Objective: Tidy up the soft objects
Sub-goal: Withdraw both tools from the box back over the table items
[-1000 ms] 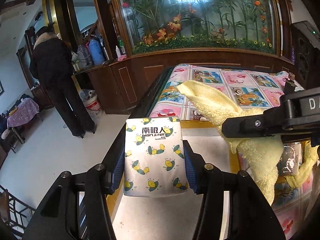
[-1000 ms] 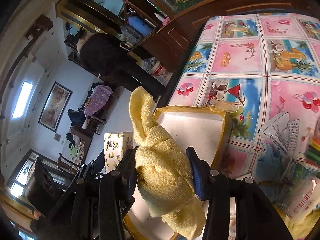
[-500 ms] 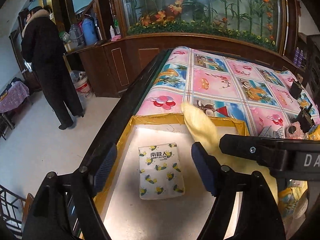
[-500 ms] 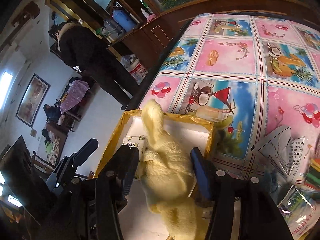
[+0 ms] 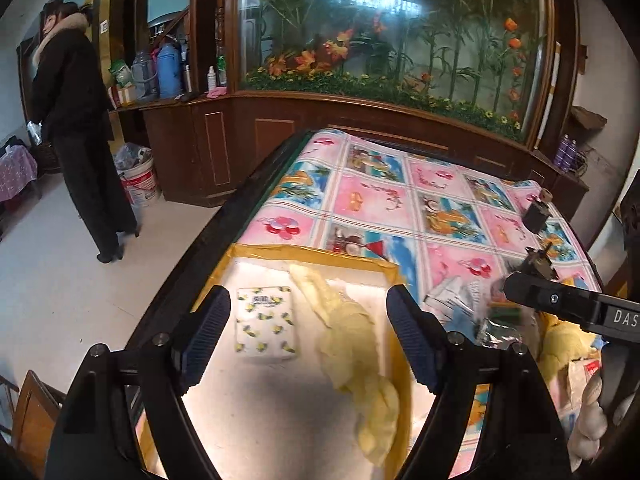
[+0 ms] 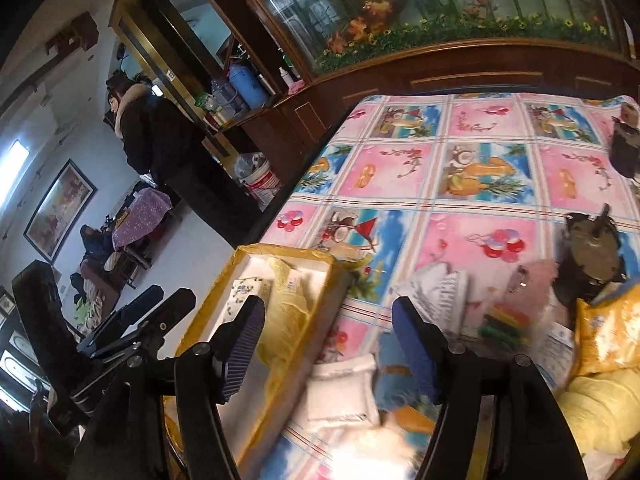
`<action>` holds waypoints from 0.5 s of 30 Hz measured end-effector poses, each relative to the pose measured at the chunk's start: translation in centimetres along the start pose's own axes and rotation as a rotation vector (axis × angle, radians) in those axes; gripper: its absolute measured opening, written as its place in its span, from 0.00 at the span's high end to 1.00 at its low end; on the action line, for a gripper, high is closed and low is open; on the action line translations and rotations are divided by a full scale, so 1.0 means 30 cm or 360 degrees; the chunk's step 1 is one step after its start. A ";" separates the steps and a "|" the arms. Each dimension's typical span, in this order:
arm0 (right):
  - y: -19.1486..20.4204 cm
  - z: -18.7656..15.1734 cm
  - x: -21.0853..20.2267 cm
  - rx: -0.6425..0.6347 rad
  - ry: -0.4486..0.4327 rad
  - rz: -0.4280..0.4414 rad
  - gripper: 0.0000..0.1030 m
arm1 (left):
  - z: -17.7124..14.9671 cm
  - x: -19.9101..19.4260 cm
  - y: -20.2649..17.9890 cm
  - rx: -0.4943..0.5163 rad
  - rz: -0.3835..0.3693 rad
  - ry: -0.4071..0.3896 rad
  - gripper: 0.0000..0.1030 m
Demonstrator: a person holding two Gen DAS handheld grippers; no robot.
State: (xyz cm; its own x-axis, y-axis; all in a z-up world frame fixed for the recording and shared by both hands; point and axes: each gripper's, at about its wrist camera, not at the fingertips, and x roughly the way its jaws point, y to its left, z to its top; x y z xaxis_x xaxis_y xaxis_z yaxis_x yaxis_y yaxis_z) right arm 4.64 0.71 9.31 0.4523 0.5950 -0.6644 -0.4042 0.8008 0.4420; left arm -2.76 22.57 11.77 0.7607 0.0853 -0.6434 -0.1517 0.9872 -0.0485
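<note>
We hold both tools spread wide and empty — left gripper (image 5: 308, 334), right gripper (image 6: 328, 346). The fluffy yellow towel (image 5: 352, 344) lies in the yellow-rimmed shallow box (image 5: 320, 254), just beside the lemon-printed white tissue pack (image 5: 266, 322).

Fluffy cloth towel (image 5: 352, 344); glossy, perhaps plastic tablecloth (image 5: 400, 200).

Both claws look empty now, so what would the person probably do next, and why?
Probably swing the right gripper toward the soft pile beside the yellow-rimmed box. Both grippers are open, with the left gripper above the box, where the lemon-print tissue pack and pale yellow towel already lie.
</note>
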 end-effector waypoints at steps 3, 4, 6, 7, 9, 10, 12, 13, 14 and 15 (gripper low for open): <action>-0.093 -0.058 -0.094 0.0015 -0.0015 -0.0048 0.34 | -0.030 -0.031 -0.103 0.0112 -0.0057 0.0006 0.22; -0.123 -0.077 -0.125 0.0018 -0.0022 -0.0066 0.34 | -0.041 -0.037 -0.134 0.0144 -0.0069 0.0012 0.22; -0.190 -0.118 -0.199 0.0031 -0.0061 -0.0115 0.34 | -0.064 -0.040 -0.189 0.0198 -0.0099 0.0037 0.22; -0.220 -0.134 -0.232 0.0039 -0.0085 -0.0136 0.34 | -0.074 -0.037 -0.212 0.0217 -0.0110 0.0056 0.22; -0.283 -0.169 -0.297 0.0060 -0.0139 -0.0193 0.33 | -0.089 -0.025 -0.255 0.0230 -0.0129 0.0101 0.22; -0.316 -0.187 -0.333 0.0074 -0.0170 -0.0227 0.33 | -0.094 -0.014 -0.269 0.0222 -0.0145 0.0130 0.22; -0.384 -0.218 -0.395 0.0119 -0.0232 -0.0281 0.30 | -0.107 0.006 -0.289 0.0178 -0.0178 0.0185 0.22; -0.419 -0.229 -0.417 0.0147 -0.0262 -0.0303 0.28 | -0.111 0.018 -0.294 0.0144 -0.0194 0.0215 0.22; -0.454 -0.239 -0.434 0.0176 -0.0293 -0.0326 0.28 | -0.116 0.031 -0.298 0.0103 -0.0212 0.0244 0.22; -0.489 -0.247 -0.446 0.0204 -0.0319 -0.0351 0.28 | -0.119 0.042 -0.302 0.0066 -0.0229 0.0267 0.22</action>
State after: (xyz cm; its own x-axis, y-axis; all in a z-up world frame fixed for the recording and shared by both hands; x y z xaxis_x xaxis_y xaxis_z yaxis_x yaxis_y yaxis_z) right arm -1.39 -19.51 7.25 0.6707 0.3975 -0.6262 -0.1812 0.9065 0.3814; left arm -2.68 13.25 8.68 0.6566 -0.0768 -0.7503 -0.0205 0.9926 -0.1195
